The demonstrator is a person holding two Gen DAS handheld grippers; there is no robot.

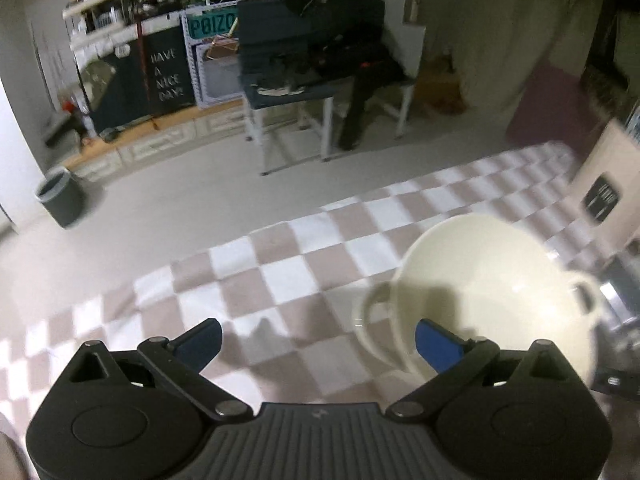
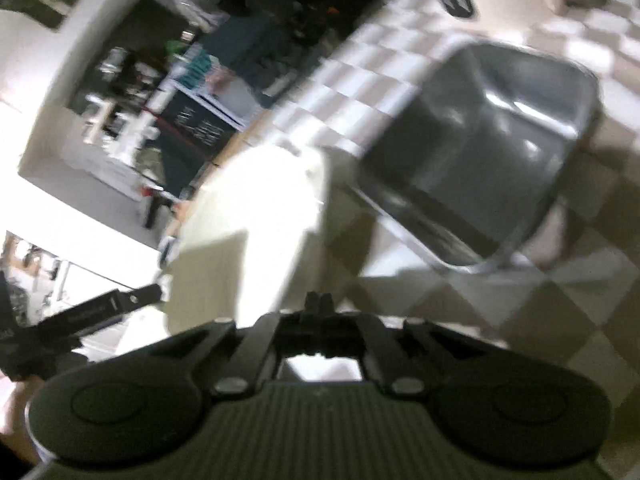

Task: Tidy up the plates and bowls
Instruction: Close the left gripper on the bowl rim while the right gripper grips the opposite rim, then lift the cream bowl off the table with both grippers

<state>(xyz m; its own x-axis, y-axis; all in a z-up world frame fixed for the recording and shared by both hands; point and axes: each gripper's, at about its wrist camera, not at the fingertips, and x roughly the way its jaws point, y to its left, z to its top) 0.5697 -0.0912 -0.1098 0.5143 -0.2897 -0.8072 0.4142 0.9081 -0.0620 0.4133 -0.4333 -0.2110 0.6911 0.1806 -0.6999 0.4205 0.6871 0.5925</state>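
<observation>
The left gripper (image 1: 318, 340) stands wide open over the checkered tablecloth (image 1: 280, 272); the cream two-handled bowl (image 1: 492, 292) is at its 2 o'clock; the right gripper (image 2: 319, 300) is pinched together on this bowl's rim, with a metal tray (image 2: 500, 152) at 1 o'clock.

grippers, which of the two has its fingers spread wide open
The left gripper: its blue-padded fingers stand far apart beside the cream two-handled bowl. The right gripper has its fingers drawn together at the bowl.
</observation>
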